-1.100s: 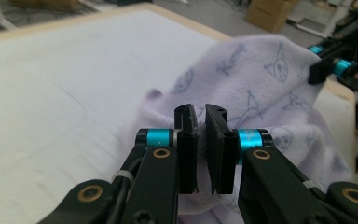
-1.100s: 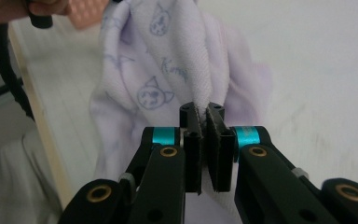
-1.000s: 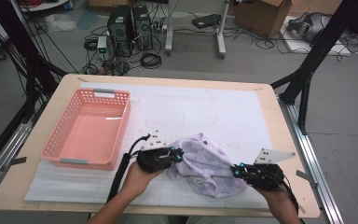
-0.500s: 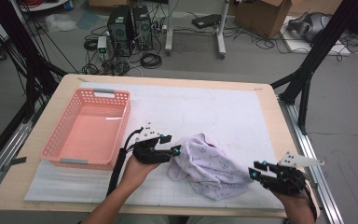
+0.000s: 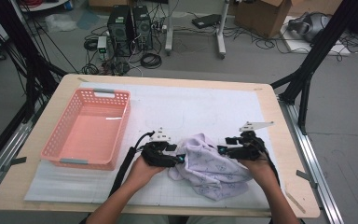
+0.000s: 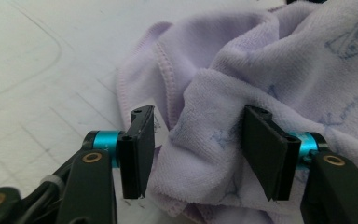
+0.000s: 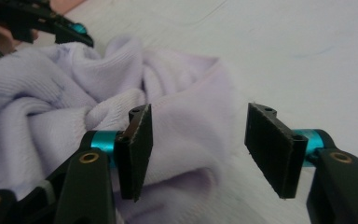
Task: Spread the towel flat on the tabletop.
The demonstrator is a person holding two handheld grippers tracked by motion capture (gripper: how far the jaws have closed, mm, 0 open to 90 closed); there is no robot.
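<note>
Left claw [image 5: 181,159]: jaws part-open, having just been opening, with a thick fold of the lilac towel [image 5: 212,164] standing between the pads; the right-hand pad in the left gripper view rests against the pile, the other stands clear, so nothing is clamped. Right claw [image 5: 221,150]: jaws wide, also just opened; in the right gripper view a hemmed edge of towel lies between and under them, gripped by neither pad. Towel: crumpled heap, lower centre of the high view, between the two claws on the white mat [image 5: 200,107] of the desk [image 5: 279,140]. Pink basket [image 5: 81,161]: left of frame, apart from the towel. Handling note, as a judgement: each claw looks set for a fresh grip; best taken on a single hemmed edge or corner rather than a bunched fold, pads closing squarely, low to the mat, then drawn apart evenly so the cloth spreads without dragging.
</note>
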